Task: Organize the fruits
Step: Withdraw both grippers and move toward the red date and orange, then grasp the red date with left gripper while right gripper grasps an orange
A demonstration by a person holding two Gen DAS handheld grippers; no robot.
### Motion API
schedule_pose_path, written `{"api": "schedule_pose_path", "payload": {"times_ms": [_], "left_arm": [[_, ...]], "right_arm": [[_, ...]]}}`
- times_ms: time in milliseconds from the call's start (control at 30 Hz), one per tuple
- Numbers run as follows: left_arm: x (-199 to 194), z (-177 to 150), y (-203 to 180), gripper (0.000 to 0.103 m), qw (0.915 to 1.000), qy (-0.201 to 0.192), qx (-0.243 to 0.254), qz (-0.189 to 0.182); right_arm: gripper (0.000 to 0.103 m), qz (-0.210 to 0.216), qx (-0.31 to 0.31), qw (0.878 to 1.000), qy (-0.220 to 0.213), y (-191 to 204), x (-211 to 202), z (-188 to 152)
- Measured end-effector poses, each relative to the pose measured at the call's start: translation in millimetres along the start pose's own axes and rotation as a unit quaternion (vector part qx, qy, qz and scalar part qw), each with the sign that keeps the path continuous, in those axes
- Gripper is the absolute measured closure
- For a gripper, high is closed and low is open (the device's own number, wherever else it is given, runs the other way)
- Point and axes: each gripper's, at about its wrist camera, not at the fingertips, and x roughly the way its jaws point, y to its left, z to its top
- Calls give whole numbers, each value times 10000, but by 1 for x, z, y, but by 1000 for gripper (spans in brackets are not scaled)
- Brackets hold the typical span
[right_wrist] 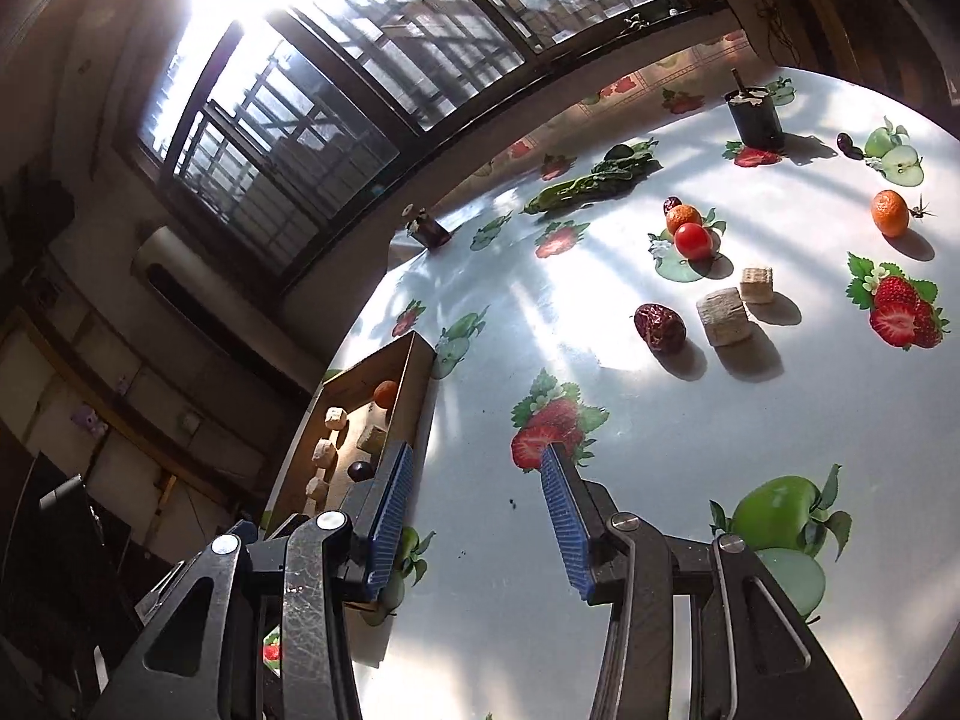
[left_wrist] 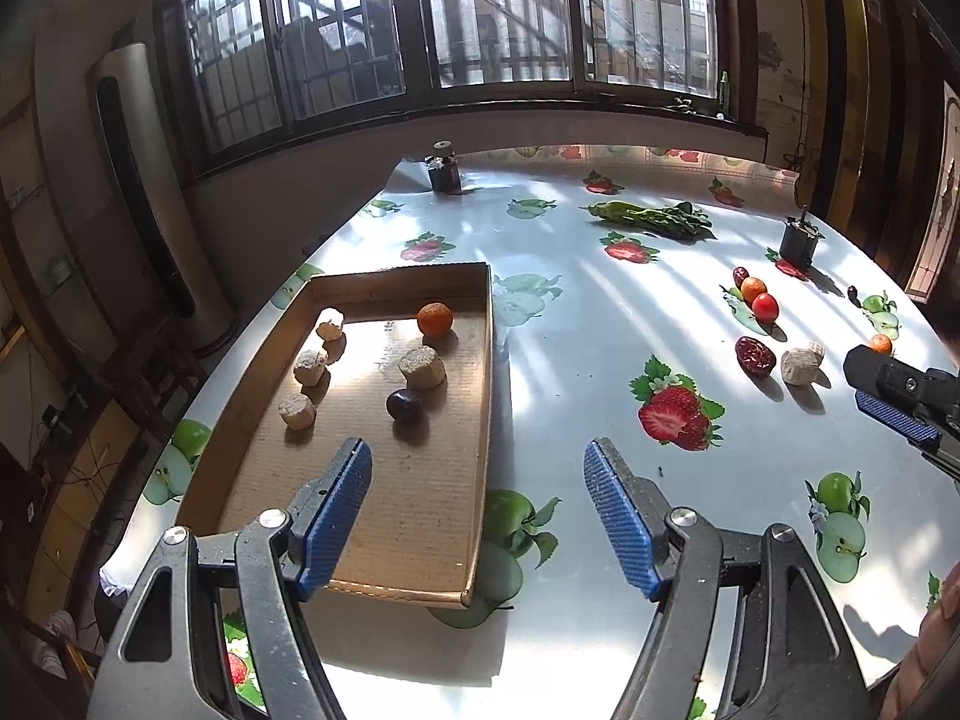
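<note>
A cardboard tray (left_wrist: 372, 516) lies at the table's left and holds an orange (left_wrist: 434, 318), a dark plum (left_wrist: 404, 404) and several beige chunks (left_wrist: 422, 367). My left gripper (left_wrist: 477, 480) is open and empty above the tray's near right edge. My right gripper (right_wrist: 477, 489) is open and empty over the table; it also shows in the left wrist view (left_wrist: 900, 402). On the table to the right lie a red date (right_wrist: 660, 327), beige chunks (right_wrist: 725, 316), a red tomato (right_wrist: 692, 240), a small orange (right_wrist: 683, 216) and another orange (right_wrist: 890, 213).
A bunch of green vegetables (left_wrist: 654, 217) lies at the back. Two dark cups (left_wrist: 443, 171) (left_wrist: 799, 243) stand near the far edge. A small dark fruit (right_wrist: 847, 144) sits far right. The tablecloth has printed fruit. A window wall runs behind the table.
</note>
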Motion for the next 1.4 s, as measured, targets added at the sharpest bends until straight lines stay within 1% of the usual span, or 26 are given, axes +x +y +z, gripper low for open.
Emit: {"api": "schedule_pose_path", "payload": {"times_ms": [100,167,267,300,333,367,400,433,467,500,567,633,700,767,800,833,867,933,1000,1067,1100,1167,1200,1233,1300,1400], "left_arm": [[-4,12,-3,30,9998,-49,108,-180],[-6,25,-7,30,9991,-84,165,-392],[-7,48,-21,30,9974,-125,298,-639],[-6,57,-28,30,9966,-164,331,-733],[-5,66,-34,30,9958,-212,359,-816],[-3,76,-43,30,9946,-280,404,-909],[1,85,-54,26,9937,-332,466,-964],[9,92,-64,21,9931,-346,530,-989],[17,97,-74,20,9925,-313,588,-1024],[30,100,-85,20,9914,-204,632,-1126],[59,99,-104,20,9872,195,592,-1467],[91,92,-118,20,9795,703,377,-1852],[117,84,-130,20,9713,1057,180,-2121],[135,78,-143,26,9666,1211,47,-2257],[143,76,-149,32,9656,1253,23,-2279],[150,74,-155,35,9643,1303,19,-2306],[156,73,-160,36,9627,1359,8,-2339],[168,69,-169,42,9597,1472,-48,-2393],[177,65,-176,42,9569,1535,-103,-2463],[183,62,-180,44,9560,1533,-89,-2501],[181,62,-182,46,9582,1421,-36,-2485],[180,60,-185,53,9564,1363,67,-2582],[180,59,-186,60,9565,1313,105,-2602],[178,57,-187,65,9585,1248,198,-2554],[175,54,-189,71,9630,1124,402,-2417],[176,54,-185,71,9650,1041,398,-2374]], "right_arm": [[55,-374,-144,9991,-136,-15,-23,25],[55,-778,-260,9962,-287,-29,-46,52],[55,-1578,-487,9843,-621,-45,-78,104],[54,-1811,-491,9792,-776,-51,-88,121],[50,-1983,-499,9749,-886,-56,-96,137],[49,-2079,-469,9722,-970,-63,-102,153],[48,-2109,-396,9713,-1023,-71,-105,165],[47,-2119,-331,9713,-1029,-79,-105,172],[47,-2154,-264,9712,-983,-89,-100,177],[47,-2193,-205,9713,-897,-98,-93,176],[47,-2144,-32,9748,-621,-119,-72,166],[47,-2025,230,9787,-244,-144,-45,152],[47,-2075,439,9773,4,-166,-22,143],[47,-2098,566,9761,6,-182,-9,139],[47,-2103,611,9757,-6,-189,-4,139],[48,-2099,642,9756,-8,-194,0,139],[48,-2084,658,9758,-8,-198,4,139],[48,-2100,632,9756,-18,-204,9,139],[48,-2111,570,9758,-61,-209,12,138],[48,-2127,545,9755,-100,-213,13,136],[48,-2148,542,9751,-110,-216,13,136],[48,-2176,547,9744,-106,-220,14,134],[48,-2210,547,9737,-73,-223,16,133],[48,-2234,550,9732,-27,-225,19,132],[47,-2356,495,9706,-25,-226,20,130],[47,-2452,377,9687,-10,-223,23,129]]}}
